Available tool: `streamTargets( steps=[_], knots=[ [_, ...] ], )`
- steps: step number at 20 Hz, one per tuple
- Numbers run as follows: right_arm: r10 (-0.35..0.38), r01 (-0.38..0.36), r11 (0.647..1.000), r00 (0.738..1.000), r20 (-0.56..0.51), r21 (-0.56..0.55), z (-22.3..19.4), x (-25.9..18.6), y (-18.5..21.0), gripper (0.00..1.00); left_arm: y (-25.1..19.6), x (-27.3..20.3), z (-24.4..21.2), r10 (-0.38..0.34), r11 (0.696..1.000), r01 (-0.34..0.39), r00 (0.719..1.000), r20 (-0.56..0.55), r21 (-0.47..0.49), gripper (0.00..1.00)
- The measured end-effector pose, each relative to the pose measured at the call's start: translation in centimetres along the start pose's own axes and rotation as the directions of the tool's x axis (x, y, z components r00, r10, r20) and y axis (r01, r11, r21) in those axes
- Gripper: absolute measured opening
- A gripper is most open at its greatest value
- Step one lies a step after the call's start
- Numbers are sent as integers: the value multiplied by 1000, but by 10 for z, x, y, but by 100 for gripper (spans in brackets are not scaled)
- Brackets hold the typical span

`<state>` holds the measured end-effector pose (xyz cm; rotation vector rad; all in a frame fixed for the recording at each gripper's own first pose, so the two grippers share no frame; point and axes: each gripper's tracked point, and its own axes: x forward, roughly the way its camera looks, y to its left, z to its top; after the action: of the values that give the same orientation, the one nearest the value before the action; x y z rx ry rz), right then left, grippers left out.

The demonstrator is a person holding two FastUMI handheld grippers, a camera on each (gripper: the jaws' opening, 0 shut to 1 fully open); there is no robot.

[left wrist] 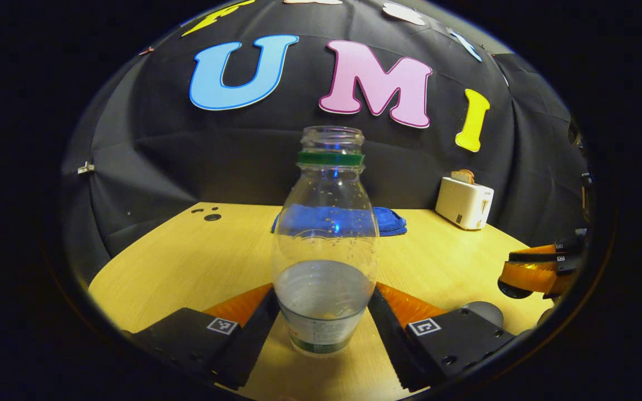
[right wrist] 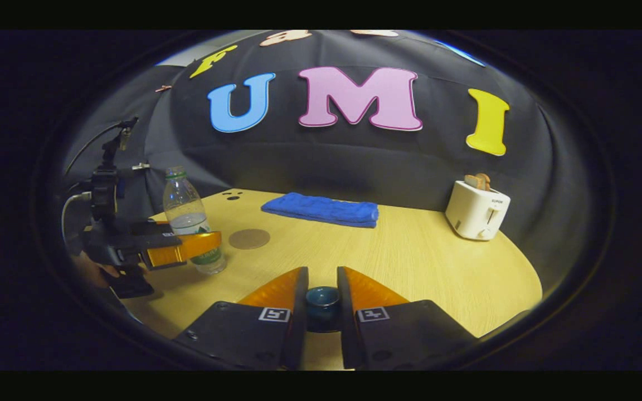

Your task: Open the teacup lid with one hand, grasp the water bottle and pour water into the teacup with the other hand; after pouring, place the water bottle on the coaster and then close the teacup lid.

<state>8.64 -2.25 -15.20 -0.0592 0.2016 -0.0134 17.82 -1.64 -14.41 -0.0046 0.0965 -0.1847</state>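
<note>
Water bottle (left wrist: 325,245): one, clear, uncapped, green neck ring, about a third full.
Left gripper (left wrist: 324,326): jaws grasping the bottle.
Right gripper (right wrist: 321,303): jaws clenched on one dark lid knob (right wrist: 321,296).
Coaster (right wrist: 249,239): one, just beside the bottle.

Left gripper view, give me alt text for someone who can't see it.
An uncapped water bottle, about a third full, stands on the wooden table between the left hand-held gripper's fingers. Behind it lie a blue cloth and a white toaster; the other hand-held gripper is at far right.

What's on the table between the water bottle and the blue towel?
In the right gripper view, a round brown coaster lies between the water bottle and blue towel.
</note>
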Motion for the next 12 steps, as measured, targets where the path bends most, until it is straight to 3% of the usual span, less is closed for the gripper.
streamTargets(
  steps=[2,3,5,6,8,10,12],
  knots=[
    [-6,6,1000,1000,-6,10,-4,-1,-4,32,-1,4,2,-15,1000,14,1000,10,11,90],
    [-9,9,1000,1000,-8,15,-6,-1,-5,29,-1,4,2,-15,1000,15,1000,12,13,82],
    [-13,14,1000,1000,-9,21,-8,-1,-7,32,1,6,3,-1,999,1,1000,13,36,80],
    [-11,11,1000,1000,-11,24,-9,-2,-8,29,0,5,3,6,998,-7,1000,10,59,80],
    [-5,6,1000,1000,-15,23,-13,-2,-8,29,0,5,4,19,988,-19,1000,-2,150,77],
    [-5,5,1000,1000,-13,20,-11,-3,-12,29,6,3,9,56,956,-55,998,5,287,76],
    [-10,10,1000,1000,-10,23,-11,-4,-16,29,6,1,16,69,902,-69,997,16,426,75]
  ],
)
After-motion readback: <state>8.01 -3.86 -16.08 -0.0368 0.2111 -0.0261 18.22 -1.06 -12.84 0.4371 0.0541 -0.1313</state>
